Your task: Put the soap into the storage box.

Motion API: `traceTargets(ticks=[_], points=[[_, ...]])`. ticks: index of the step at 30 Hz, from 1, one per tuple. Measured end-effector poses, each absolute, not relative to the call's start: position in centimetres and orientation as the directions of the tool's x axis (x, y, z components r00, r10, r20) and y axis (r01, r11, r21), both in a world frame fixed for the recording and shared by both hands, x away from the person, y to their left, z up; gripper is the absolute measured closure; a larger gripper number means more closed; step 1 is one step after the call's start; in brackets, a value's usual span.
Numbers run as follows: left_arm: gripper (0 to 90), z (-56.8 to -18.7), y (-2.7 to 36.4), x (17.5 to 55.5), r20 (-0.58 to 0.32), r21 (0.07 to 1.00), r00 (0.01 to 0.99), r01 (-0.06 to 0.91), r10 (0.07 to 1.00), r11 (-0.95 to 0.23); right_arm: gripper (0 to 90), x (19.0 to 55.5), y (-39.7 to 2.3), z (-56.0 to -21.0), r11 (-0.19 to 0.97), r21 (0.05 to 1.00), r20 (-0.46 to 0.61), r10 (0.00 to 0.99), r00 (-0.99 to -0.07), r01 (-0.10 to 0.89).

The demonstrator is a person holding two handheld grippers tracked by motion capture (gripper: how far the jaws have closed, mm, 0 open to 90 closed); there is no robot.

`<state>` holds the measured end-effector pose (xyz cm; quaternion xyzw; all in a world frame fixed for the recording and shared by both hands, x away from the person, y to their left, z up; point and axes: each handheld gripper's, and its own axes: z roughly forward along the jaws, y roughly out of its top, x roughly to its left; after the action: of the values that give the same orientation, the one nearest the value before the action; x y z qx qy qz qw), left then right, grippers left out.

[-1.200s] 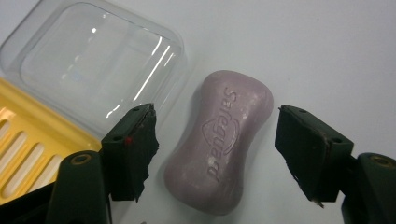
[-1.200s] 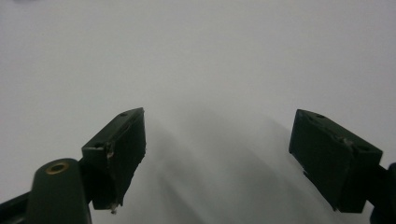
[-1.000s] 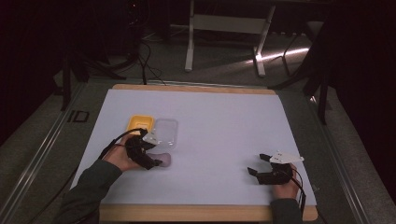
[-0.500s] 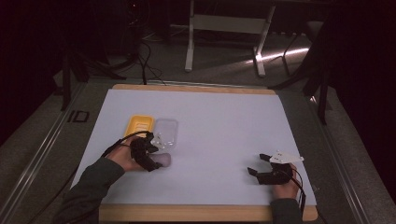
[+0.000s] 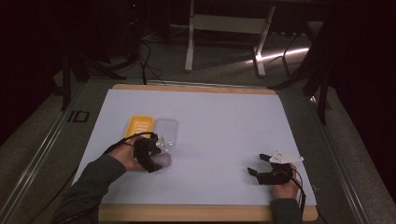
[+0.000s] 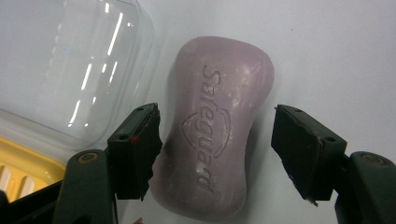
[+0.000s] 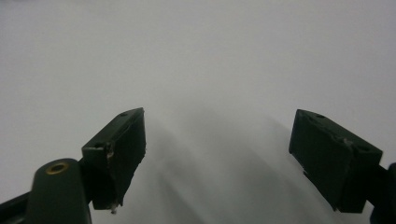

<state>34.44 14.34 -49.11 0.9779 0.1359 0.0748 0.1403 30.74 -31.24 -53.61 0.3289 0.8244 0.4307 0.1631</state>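
The left gripper (image 6: 215,154) hid part of the one soap (image 6: 217,126) in the high view. In the left gripper view its jaws, which had just been closing, straddled the bar: one pad touched its side, the other stood clear. One clear lid (image 6: 70,60), cut off by the frame, lay just beside the soap, by one yellow tray (image 5: 138,126). The right gripper (image 7: 217,154) gaped wide over bare table (image 5: 224,121), well apart.

Left gripper (image 6: 217,156) and right gripper (image 7: 222,154) (fingers apart), both low.
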Motion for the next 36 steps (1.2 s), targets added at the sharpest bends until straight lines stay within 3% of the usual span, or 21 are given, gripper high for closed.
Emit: traceTargets(ticks=[12,24,36], points=[[34.9,-50.1,13.8,35.1,0.092,0.25,0.961,0.232,0.261,-0.94,18.3,30.8,-31.3,-53.6,0.414,0.817,0.014,0.681,-0.732,0.401],[44.3,-50.1,13.6,35.6,0.054,0.243,0.953,0.276,0.297,-0.93,18.2,30.8,-31.2,-53.6,0.415,0.816,0.014,0.681,-0.732,0.403],[46.2,-50.0,12.9,35.7,0.053,0.176,0.963,0.252,0.265,-0.952,18.3,30.8,-31.2,-53.6,0.415,0.816,0.014,0.68,-0.733,0.401]])
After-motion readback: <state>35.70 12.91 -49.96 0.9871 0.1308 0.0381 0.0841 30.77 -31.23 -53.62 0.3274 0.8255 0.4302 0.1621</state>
